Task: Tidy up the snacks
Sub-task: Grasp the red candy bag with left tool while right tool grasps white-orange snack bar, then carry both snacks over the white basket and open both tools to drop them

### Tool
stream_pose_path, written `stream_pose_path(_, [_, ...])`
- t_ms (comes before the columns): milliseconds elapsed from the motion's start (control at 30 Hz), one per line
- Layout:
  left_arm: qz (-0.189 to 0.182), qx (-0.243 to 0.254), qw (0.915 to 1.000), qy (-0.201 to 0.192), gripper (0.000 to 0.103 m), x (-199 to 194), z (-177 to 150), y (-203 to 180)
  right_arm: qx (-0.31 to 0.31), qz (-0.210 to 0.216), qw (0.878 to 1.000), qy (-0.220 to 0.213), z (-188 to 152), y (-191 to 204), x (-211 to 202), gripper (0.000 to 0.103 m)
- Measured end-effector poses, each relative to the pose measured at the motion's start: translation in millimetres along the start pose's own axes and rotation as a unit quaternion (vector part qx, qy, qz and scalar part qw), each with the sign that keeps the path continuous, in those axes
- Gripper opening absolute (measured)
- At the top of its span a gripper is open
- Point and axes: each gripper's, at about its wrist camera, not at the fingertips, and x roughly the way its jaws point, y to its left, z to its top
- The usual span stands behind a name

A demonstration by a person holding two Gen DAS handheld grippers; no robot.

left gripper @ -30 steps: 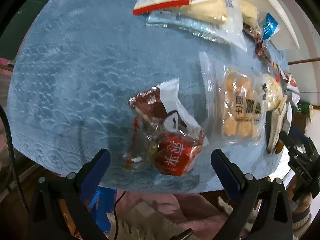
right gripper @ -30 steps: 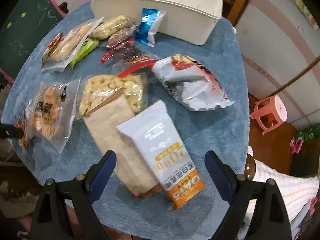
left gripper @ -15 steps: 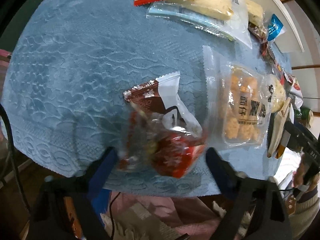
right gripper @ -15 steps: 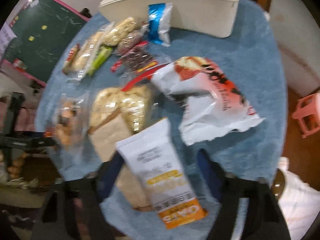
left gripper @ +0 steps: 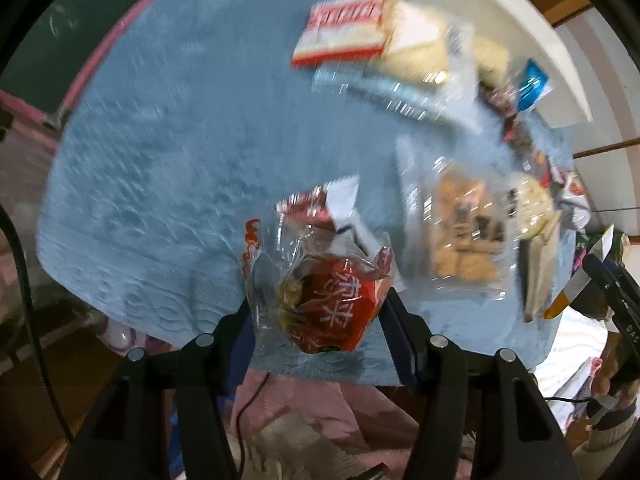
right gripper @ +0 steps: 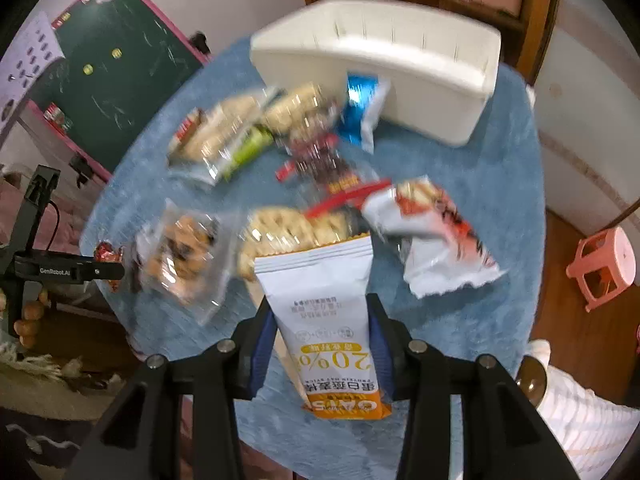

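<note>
Two hand-held grippers work over a round desk (right gripper: 516, 184) covered in a textured blue cloth, with many snack packets scattered across it. The left gripper (left gripper: 320, 304) has its jaws drawn in against a crinkled clear packet with a red label (left gripper: 332, 300), gripping it at both sides near the desk's near edge; the packet looks clamped, probably so it can be lifted away from the pile. The right gripper (right gripper: 320, 328) is likewise closed on a tall white and orange oat bar pouch (right gripper: 324, 320), pinching its narrow sides, which suits a flat, stiff pouch. This pouch points towards the middle of the desk, raised above the other packets. At the far edge of the desk stands a long cream plastic bin (right gripper: 400, 64) with an open top, judged to be where the snacks belong. A blue foil packet (right gripper: 360, 112) leans against the bin's front wall. Between the bin and the grippers lie a clear bag of golden fried pieces (right gripper: 180, 252), a white and red crisp bag (right gripper: 436, 232), a green bar (right gripper: 248, 152) and several biscuit packs, much of it blurred. Judging from the bin, which appears empty, sorting has barely begun.
</note>
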Motion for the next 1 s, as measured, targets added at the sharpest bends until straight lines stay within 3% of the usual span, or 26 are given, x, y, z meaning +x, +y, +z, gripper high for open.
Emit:
stream_pose_path(233, [0.021,0.051,0.9948,-0.085,0.057,-76.0,21.9,-33.9,0.003,-0.001,0.998,-0.067,21.9,16.1,-43.8,0.043])
stream_pose_path(467, [0.031,0.128,0.979,-0.156,0.057,-151.1,65.3,-88.1,0.015,0.008,0.99,-0.141,66.3,29.1,-89.3,0.043])
stream_pose_path(733, [0.035,0.201,0.9545,-0.217,0.057,-190.2,125.6,-139.8,0.02,-0.011,0.981,-0.191,121.5,29.9,-112.7,0.043])
stream_pose_path(1000, [0.032,0.242,0.9388,-0.243,0.057,-203.3,185.0,-171.2,0.064,-0.031,0.98,-0.188,172.5,5.8,-94.6,0.043])
